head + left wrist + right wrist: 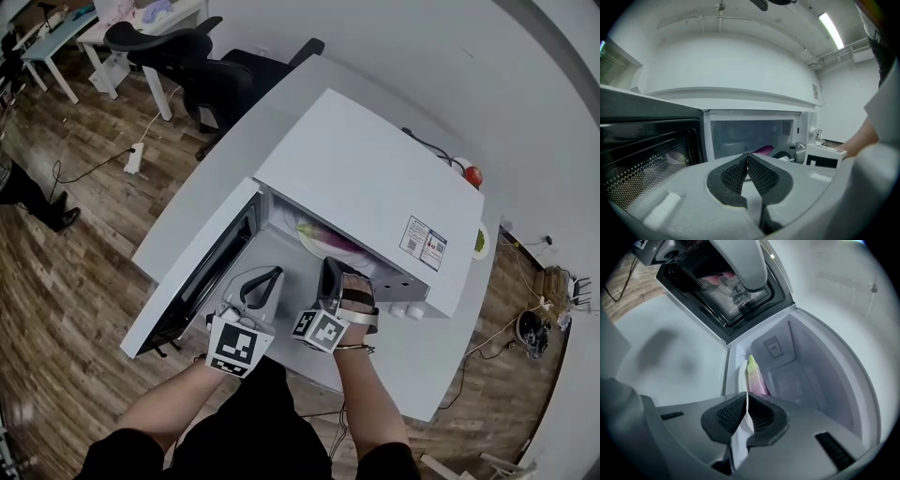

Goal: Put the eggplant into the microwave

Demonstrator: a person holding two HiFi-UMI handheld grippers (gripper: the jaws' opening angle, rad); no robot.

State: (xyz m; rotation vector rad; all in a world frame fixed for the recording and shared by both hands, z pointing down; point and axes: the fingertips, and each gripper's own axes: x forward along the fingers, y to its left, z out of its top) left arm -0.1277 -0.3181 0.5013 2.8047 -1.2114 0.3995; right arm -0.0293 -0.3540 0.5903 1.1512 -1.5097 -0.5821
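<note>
The right hand-held gripper [744, 398] has its jaws pinched onto the thin rim of a white plate [741, 373], which shows edge-on between the pads. It reaches into the mouth of the microwave [375, 178]. Gripping the plate rather than the eggplant [757, 379] is probably a way to carry the vegetable in without squeezing it.

The eggplant lies on that plate, just beyond the jaws and already inside the cavity. Whether the plate rests on the cavity floor cannot be told. The door [197, 277] stands wide open to the left, above the white worktop [192, 202].

The left hand-held gripper [747, 158] hovers before the opening, its jaws closed tip to tip on nothing, likely kept free for the door.

The eggplant is smooth and pinkish-purple. Its pale yellow-green cap end points away from the right hand-held gripper.
</note>
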